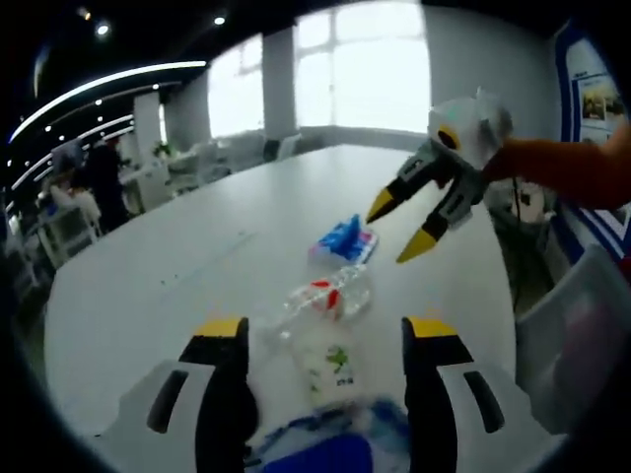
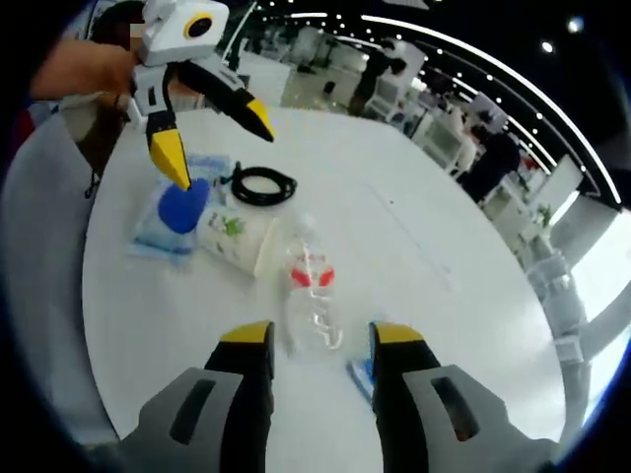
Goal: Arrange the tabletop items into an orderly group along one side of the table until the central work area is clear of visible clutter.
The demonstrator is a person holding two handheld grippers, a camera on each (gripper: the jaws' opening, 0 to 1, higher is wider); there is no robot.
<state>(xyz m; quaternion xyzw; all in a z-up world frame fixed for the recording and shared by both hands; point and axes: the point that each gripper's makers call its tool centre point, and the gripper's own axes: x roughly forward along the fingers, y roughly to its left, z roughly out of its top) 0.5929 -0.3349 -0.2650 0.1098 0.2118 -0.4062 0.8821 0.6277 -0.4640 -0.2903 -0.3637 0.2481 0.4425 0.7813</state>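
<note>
Both grippers (image 1: 320, 335) (image 2: 320, 340) hover spread over the clear bottle (image 2: 313, 286).

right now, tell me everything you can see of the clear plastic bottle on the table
The clear plastic bottle lies on its side on the white table, transparent and apparently empty, with a red-and-white label around its middle. It sits between the white paper cup and the blue packet, close to the cup; contact is unclear. Neither gripper touches it.
</note>
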